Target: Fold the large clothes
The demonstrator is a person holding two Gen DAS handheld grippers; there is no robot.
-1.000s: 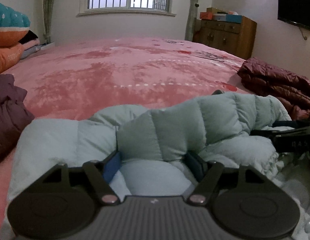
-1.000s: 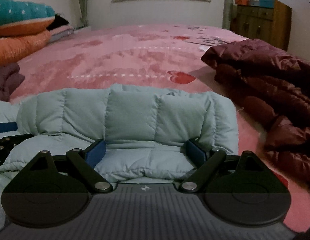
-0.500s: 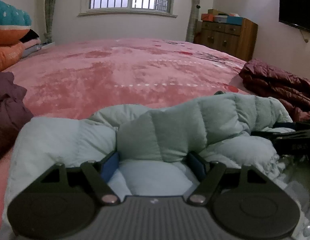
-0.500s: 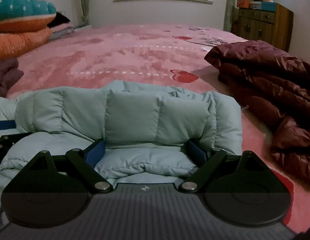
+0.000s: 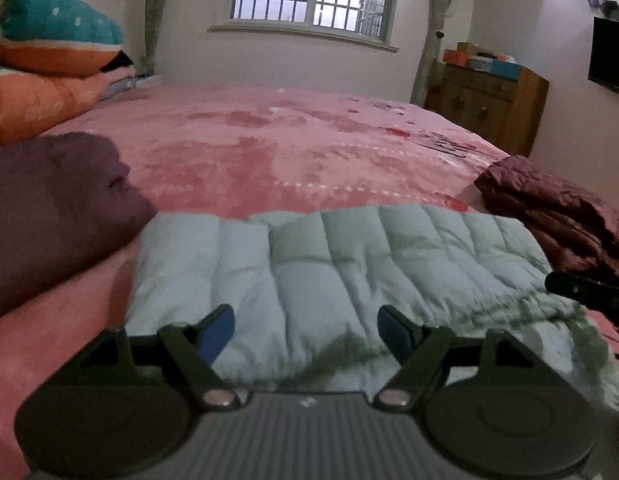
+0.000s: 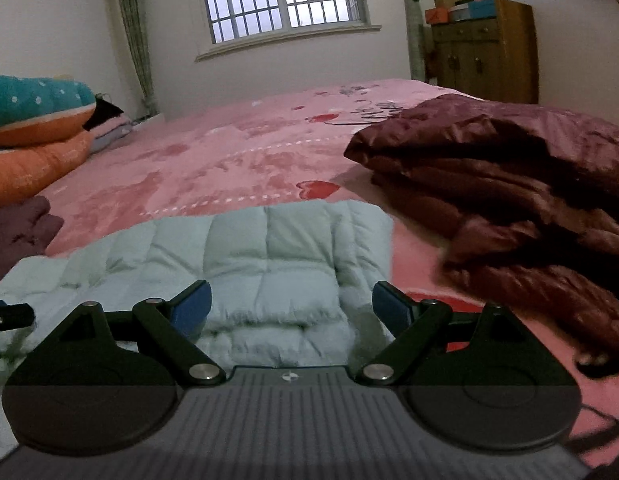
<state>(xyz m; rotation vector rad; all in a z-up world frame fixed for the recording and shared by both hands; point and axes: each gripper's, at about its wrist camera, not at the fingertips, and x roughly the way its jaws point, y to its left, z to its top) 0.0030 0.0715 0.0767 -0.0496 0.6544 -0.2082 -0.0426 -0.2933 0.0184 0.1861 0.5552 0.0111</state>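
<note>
A pale green quilted puffer jacket (image 5: 349,256) lies folded flat on the pink bed (image 5: 289,140), its gathered hem toward me. My left gripper (image 5: 305,320) hovers over the jacket's near edge, open, blue pads apart and clear of the fabric. My right gripper (image 6: 290,300) is open too, above the right end of the same jacket (image 6: 269,248), with nothing pressed between its pads. The right gripper's finger (image 5: 585,292) shows at the right edge of the left wrist view. The left gripper's fingertip (image 6: 9,314) shows at the left edge of the right wrist view.
A crumpled maroon jacket (image 6: 509,184) lies just right of the green one. A dark purple garment (image 5: 49,200) sits to its left. Teal and orange pillows (image 5: 37,80) are stacked at the far left. A wooden cabinet (image 5: 485,100) stands against the back wall.
Both grippers have let go of the raised jacket fold that sat between their pads, and pulled back and upward. The jacket now lies flat.
</note>
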